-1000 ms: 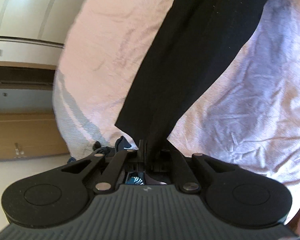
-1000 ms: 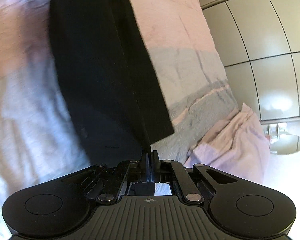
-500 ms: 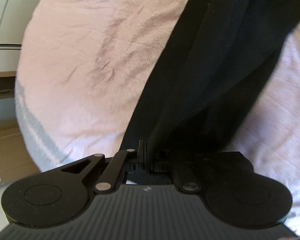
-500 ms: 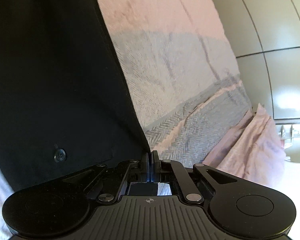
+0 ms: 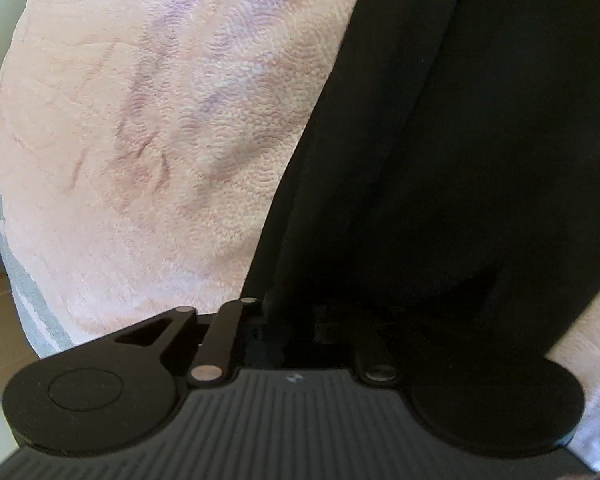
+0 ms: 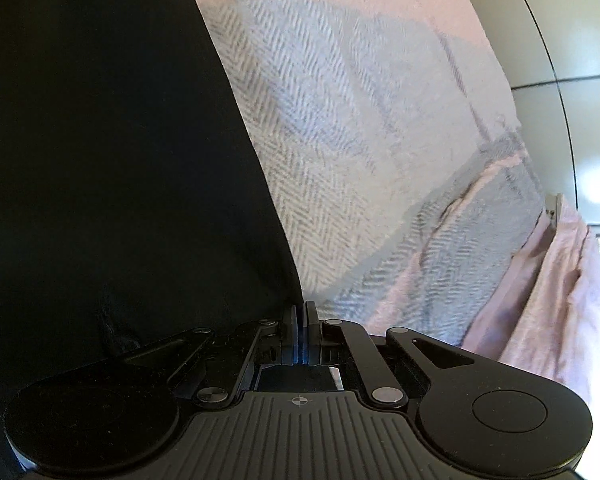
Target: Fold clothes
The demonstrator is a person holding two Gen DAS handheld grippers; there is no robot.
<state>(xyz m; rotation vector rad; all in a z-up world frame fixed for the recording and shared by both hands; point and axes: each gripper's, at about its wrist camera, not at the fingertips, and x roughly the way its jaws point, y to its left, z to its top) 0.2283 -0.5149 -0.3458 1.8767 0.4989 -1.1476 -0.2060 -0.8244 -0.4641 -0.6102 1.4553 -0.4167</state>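
Black garment (image 5: 460,160) down on the pink blanket (image 5: 140,160): my left gripper (image 5: 290,316) has just been opening around its edge, so I'd release the still-clamped right gripper (image 6: 300,312) evenly, keeping the edges aligned.

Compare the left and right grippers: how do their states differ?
Left gripper: fingers apart, just been opening, the black garment draped between and over them. Right gripper: fingers shut on the garment's edge. The left fingers are mostly hidden by cloth; the right fingers show plainly. Both point down at the pink blanket.
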